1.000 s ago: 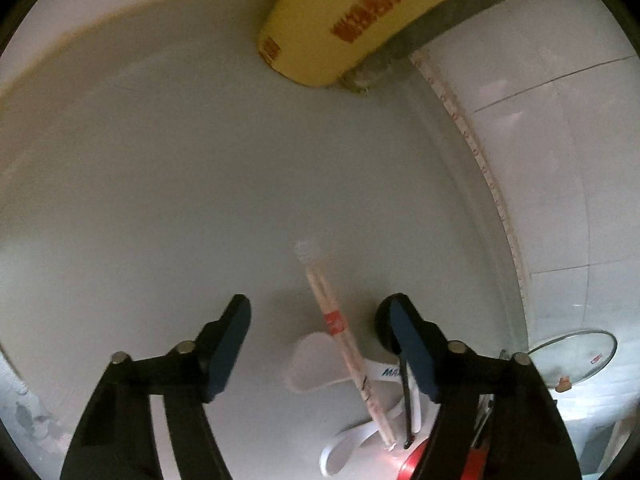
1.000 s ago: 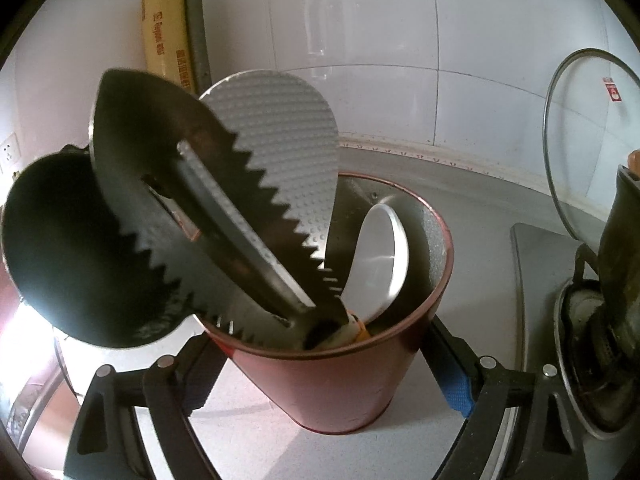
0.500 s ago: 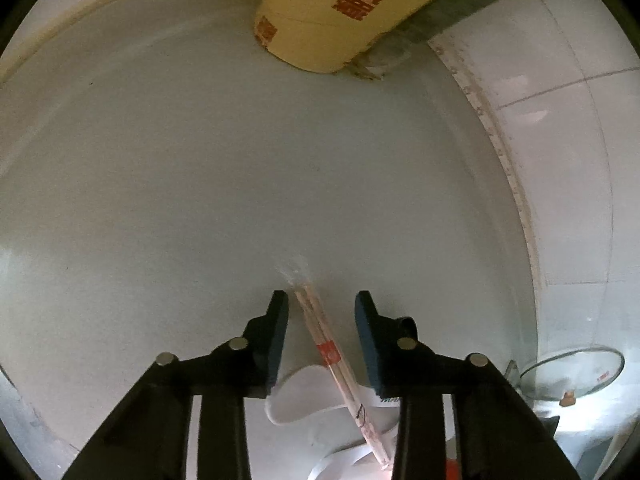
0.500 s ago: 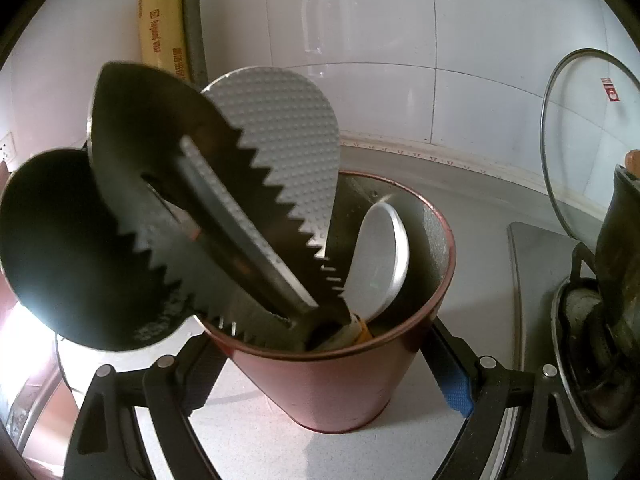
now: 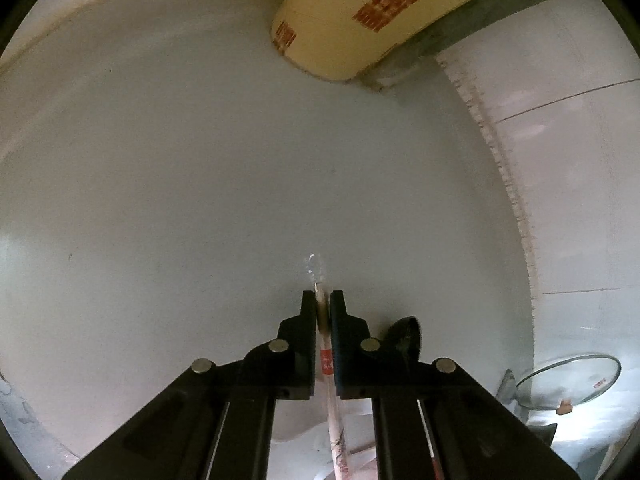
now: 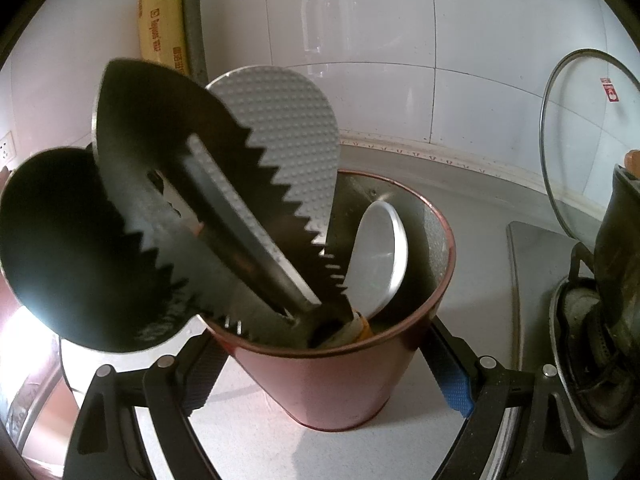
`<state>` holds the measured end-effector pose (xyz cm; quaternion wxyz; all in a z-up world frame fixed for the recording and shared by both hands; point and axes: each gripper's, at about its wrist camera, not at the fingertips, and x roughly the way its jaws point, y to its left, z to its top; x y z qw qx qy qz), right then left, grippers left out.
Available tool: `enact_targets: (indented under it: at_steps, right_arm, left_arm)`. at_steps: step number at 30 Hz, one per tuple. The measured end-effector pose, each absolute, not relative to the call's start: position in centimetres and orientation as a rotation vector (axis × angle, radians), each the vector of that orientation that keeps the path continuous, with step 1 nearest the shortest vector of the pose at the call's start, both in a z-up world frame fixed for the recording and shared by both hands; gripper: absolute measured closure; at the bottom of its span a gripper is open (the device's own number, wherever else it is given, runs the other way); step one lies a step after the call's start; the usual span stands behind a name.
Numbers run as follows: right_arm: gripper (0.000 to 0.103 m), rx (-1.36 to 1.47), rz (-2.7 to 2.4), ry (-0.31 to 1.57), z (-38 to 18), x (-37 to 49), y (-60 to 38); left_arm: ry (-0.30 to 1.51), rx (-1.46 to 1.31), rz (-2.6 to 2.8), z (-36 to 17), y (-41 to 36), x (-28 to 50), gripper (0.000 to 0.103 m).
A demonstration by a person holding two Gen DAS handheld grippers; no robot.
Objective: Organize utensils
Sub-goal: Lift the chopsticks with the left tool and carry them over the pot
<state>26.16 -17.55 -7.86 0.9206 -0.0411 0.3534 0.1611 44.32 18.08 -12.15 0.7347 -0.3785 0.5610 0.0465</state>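
In the left wrist view my left gripper (image 5: 322, 300) is shut on a wrapped pair of chopsticks (image 5: 333, 412), whose clear wrapper tip (image 5: 313, 266) sticks out past the fingertips over the grey countertop (image 5: 180, 200). In the right wrist view my right gripper (image 6: 324, 376) is shut on a red utensil holder (image 6: 340, 380), one finger on each side of its wall. The holder carries a serrated dark spatula (image 6: 160, 184), a white dimpled rice paddle (image 6: 288, 136), a black ladle (image 6: 52, 248) and a white spoon (image 6: 378, 256).
A yellow wrap roll (image 5: 372, 12) stands at the wall corner; it also shows in the right wrist view (image 6: 160, 28). A glass pot lid (image 6: 580, 140) leans on the tiled wall. A stove with a dark pot (image 6: 620, 260) is at the right. White utensils (image 5: 296, 420) lie under my left gripper.
My left gripper has closed from wide open onto the wrapped chopsticks. The right gripper has kept its hold on the holder, almost still.
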Motion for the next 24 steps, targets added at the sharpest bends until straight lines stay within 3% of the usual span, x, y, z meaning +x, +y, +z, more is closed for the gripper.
enact_targets:
  at_steps: [24]
  right_arm:
    - [0.013, -0.096, 0.327, 0.731, -8.4, 25.4, -17.8]
  left_arm:
    - [0.869, -0.675, 0.087, -3.3, 15.5, 36.2, 0.098]
